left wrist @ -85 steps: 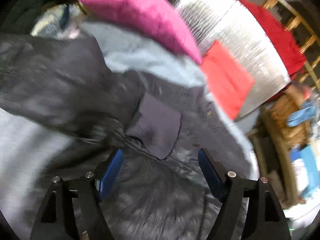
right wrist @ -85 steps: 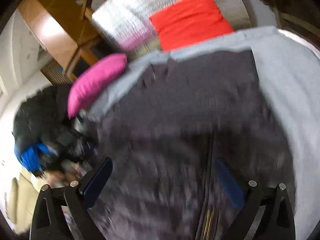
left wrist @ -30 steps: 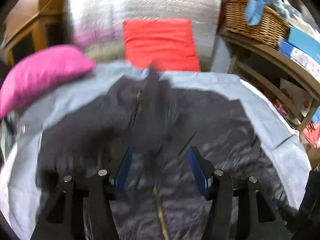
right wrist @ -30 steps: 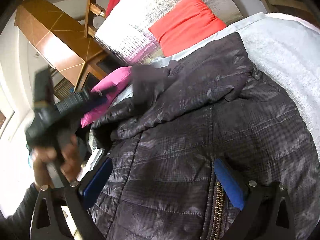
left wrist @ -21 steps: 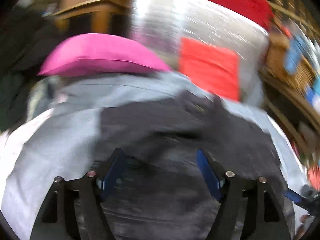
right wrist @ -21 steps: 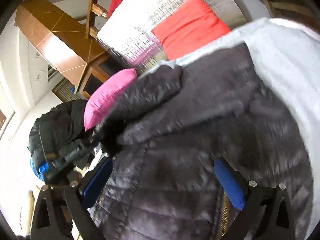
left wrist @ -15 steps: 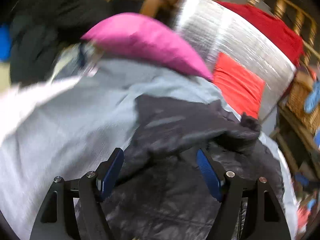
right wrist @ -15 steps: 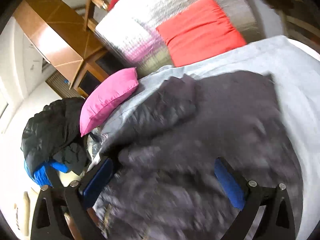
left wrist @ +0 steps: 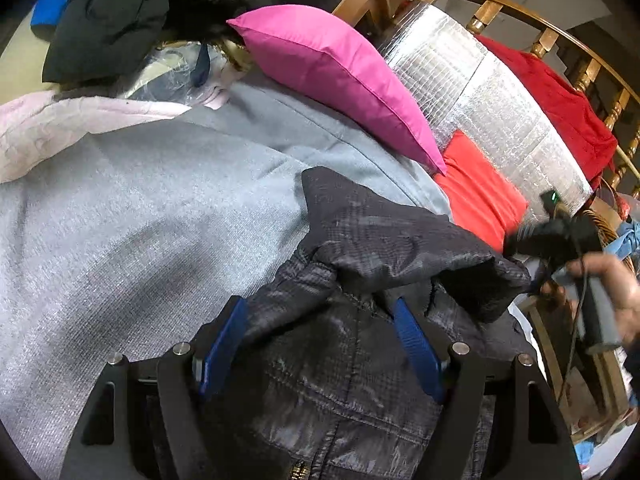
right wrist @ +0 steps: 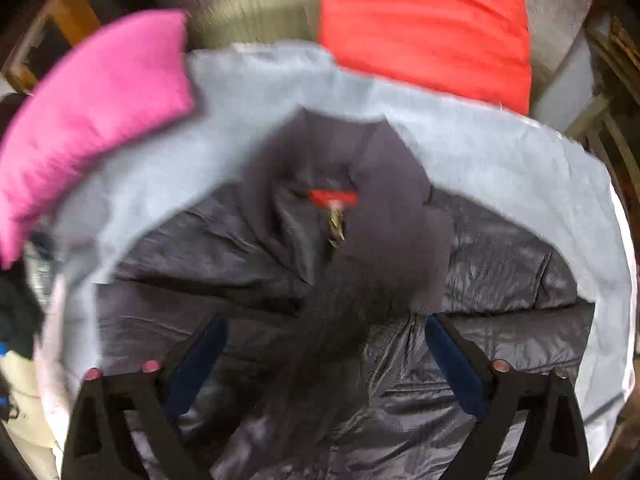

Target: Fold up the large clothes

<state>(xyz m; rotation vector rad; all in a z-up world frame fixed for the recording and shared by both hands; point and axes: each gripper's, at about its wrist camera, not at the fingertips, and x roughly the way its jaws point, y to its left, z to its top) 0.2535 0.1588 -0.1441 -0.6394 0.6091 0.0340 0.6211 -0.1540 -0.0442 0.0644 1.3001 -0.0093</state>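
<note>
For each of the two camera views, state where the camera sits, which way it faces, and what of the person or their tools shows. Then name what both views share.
Left wrist: behind the open left gripper, looking across the dark jacket toward the pink pillow; the right hand shows.
Right wrist: behind the open right gripper, looking down at the jacket's collar; blurred.
Shared: jacket, pink pillow, red cushion, grey blanket.

Left sleeve [left wrist: 400,248] now folded across jacket [left wrist: 340,380] chest; right gripper [right wrist: 324,354] swung over to the collar, frame centre.
</note>
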